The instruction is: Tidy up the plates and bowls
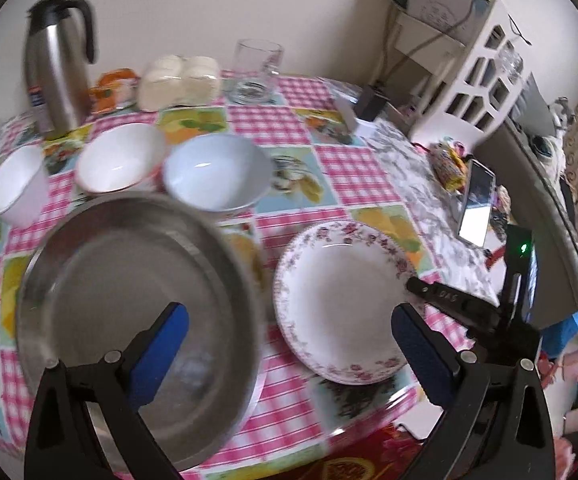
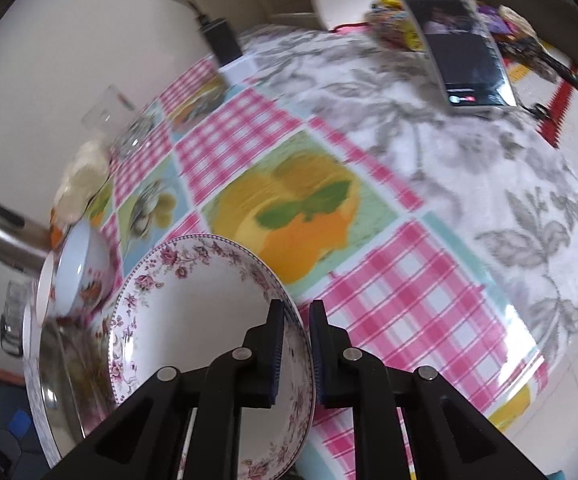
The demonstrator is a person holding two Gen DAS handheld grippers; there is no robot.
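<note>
Three bowls [image 1: 121,164] and two plates on the tabletop [image 1: 329,148]. Right gripper [image 2: 297,344] pinches the floral plate [image 2: 209,320] rim; left gripper [image 1: 289,356] gapes wide, empty, above the steel plate [image 1: 129,280].

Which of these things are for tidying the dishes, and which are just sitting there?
For the job: floral plate, pinched by the right gripper; metal plate; three bowls.

Just lying about: thermos, glass mug, phone, snack packets.
</note>
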